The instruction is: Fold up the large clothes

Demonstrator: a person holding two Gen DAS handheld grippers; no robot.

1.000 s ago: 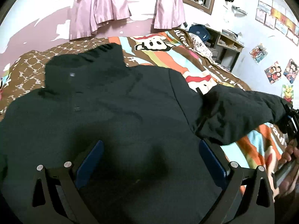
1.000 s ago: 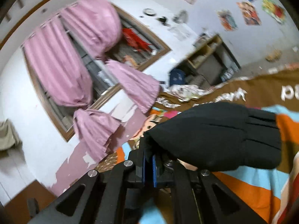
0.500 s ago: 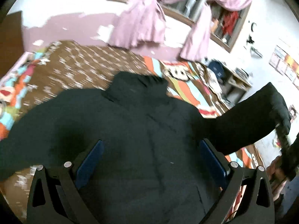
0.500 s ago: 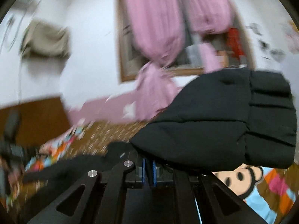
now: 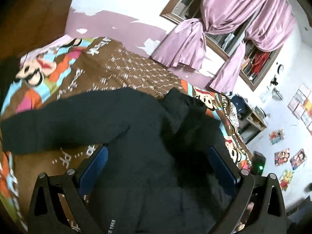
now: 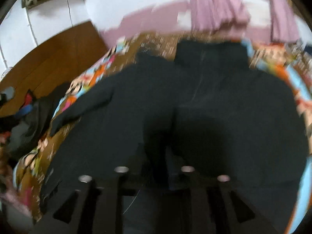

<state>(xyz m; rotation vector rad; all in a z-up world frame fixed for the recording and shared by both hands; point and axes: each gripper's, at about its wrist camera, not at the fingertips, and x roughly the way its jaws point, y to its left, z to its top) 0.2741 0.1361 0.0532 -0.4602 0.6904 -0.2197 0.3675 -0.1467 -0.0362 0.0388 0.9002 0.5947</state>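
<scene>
Right gripper (image 6: 156, 167): jaws opening; the view is blurred, but dark cloth seems to lie between them, so the sleeve looks to be in the act of release over the chest.
Left gripper (image 5: 158, 167): jaws wide, nothing between them, hanging above the coat's near middle.
Coat (image 5: 156, 156): black, padded, spread flat on the bed (image 5: 120, 74), collar (image 5: 181, 101) at the far end, hem toward the near edge.
Right sleeve (image 6: 214, 132): appears laid inward across the body; its exact edge is lost in blur and dark cloth.
Left sleeve (image 5: 48, 120): stretched out to the left over the bedspread, not yet folded.
Step in hand: judged to be the end of the first sleeve fold, right side brought in.
Next move: likely the left gripper must reach left to the cuff end of the outstretched sleeve, close on it and carry it in over the chest to match.
Care needed: the padding is bulky and may spring back; the folded sleeve should lie flat before the body is doubled over.
</scene>
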